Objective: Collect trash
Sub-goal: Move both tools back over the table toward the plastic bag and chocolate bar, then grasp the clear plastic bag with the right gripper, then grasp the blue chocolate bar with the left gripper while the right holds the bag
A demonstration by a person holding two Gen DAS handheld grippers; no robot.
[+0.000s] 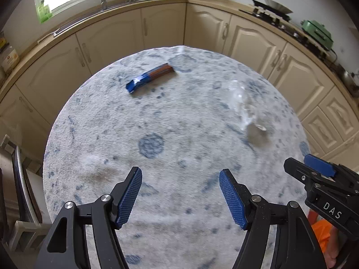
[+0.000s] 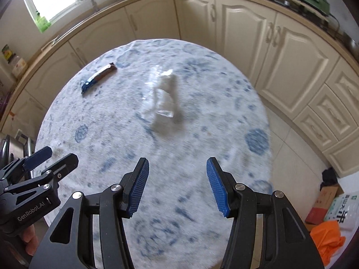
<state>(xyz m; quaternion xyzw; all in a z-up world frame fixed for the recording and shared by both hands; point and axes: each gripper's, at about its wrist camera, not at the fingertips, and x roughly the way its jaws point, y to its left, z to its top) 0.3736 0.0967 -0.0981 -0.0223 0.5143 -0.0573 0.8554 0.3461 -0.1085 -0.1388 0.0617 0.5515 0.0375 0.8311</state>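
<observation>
- Because both views are smeared with motion blur, the clear plastic wrapper (image 2: 162, 96) reads only as a pale, glassy shape on the round patterned tablecloth (image 2: 202, 116), and its edges are hard to place; a grasp aimed at the wrong edge could, I judge, close on cloth or on nothing.
- The left gripper (image 1: 180, 198) has its jaws spread with nothing between them, above the near side of the table.
- The right gripper (image 2: 177, 187) also has its jaws apart and empty, just beside the left one.
- The blue and brown snack wrapper (image 1: 149, 77) lies flat on the far left part of the table, well apart from the clear one.
- Its long axis runs diagonally: the brown end points to the far right, the blue crumpled end to the near left.
- The clear wrapper's long axis runs roughly away from the right camera, toward the cabinets (image 2: 280, 51).
- Either wrapper looks light and slippery; a glancing pad could push it across the cloth, perhaps off the edge.
- Pinching low could snag and drag the tablecloth.
</observation>
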